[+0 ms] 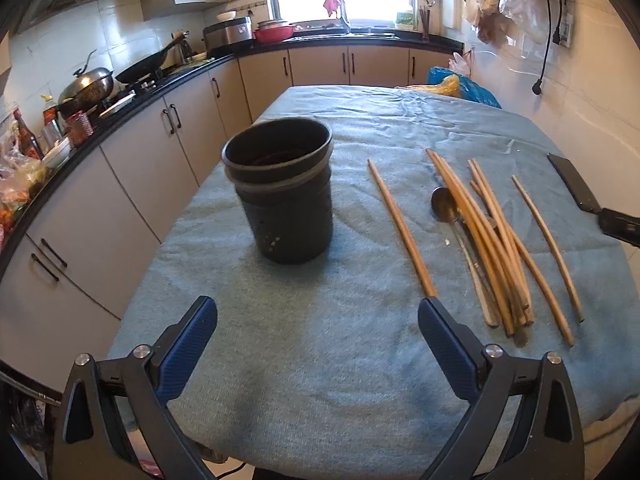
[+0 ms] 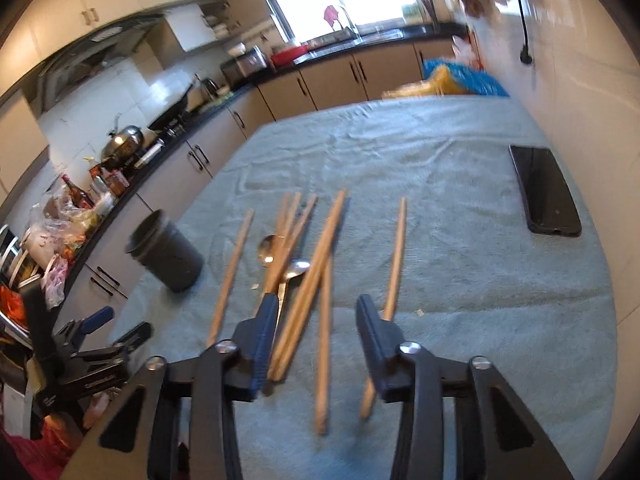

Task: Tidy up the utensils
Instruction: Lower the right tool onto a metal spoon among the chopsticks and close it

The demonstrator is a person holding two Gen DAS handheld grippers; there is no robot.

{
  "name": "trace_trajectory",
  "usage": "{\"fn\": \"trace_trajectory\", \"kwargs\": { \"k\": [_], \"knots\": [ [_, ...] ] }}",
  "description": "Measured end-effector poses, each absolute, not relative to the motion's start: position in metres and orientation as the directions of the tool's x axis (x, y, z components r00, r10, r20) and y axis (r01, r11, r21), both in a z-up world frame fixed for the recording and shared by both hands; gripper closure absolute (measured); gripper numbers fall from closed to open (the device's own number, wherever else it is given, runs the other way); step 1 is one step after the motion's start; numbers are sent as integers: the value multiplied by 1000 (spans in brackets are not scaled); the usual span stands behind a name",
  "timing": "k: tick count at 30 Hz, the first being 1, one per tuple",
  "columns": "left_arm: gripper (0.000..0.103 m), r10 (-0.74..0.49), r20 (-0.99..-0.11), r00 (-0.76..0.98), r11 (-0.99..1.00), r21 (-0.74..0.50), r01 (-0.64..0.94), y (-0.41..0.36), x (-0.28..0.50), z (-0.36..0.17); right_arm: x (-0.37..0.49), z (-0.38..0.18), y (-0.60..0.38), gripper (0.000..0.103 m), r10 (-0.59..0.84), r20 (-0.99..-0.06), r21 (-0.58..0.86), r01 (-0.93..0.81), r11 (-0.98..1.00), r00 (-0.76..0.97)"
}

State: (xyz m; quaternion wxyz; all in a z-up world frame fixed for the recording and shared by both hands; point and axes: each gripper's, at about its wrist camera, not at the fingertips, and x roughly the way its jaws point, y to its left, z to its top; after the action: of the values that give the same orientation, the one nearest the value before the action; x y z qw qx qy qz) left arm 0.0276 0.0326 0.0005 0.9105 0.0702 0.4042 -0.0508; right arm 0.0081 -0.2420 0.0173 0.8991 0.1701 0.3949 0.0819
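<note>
The task was at its beginning, by my judgement: the black utensil holder stood upright on the blue-grey towel and looked empty, though its bottom was dark and hard to read. It stood ahead of the left gripper, slightly to the left of its centre line. This gripper held nothing, and its fingers were wide apart.

The right gripper was also apart and empty, and it hung above the near ends of the wooden chopsticks. They lay in a loose heap directly ahead of it, some between its two fingers. Two metal spoons lay under the heap, a little to the left. One single chopstick lay just ahead of its right finger, and another further left, toward the holder. A black phone lay well to the right.

The next move probably called for lowering the right gripper over one or two chopsticks and closing on them. Because the sticks crossed each other, a clean grip needed care.
</note>
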Motion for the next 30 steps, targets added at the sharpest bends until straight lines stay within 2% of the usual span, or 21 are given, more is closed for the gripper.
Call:
{"fn": "trace_trajectory", "kwargs": {
  "k": [1,5,11,18,20,30],
  "knots": [
    [7,-38,-744,667,984,89,156,30,29,3,17,15,-248,71,263,-700,359,8,933,664],
    [15,-67,-756,651,979,76,189,21,40,17,44,8,-262,73,228,-744,337,58,940,628],
    [18,-81,-753,653,984,43,172,20,52,36,72,-1,-231,73,416,-722,469,-52,882,553],
    [18,-63,-765,641,985,57,165,21,55,31,92,-25,-174,76,546,-708,546,-142,826,448],
    [18,-74,-766,638,980,64,190,16,56,30,95,-34,-172,76,537,-720,548,-116,829,440],
    [18,-142,-810,569,961,25,276,-29,90,27,102,-62,-219,76,611,-635,736,132,664,473]
  ]
}}
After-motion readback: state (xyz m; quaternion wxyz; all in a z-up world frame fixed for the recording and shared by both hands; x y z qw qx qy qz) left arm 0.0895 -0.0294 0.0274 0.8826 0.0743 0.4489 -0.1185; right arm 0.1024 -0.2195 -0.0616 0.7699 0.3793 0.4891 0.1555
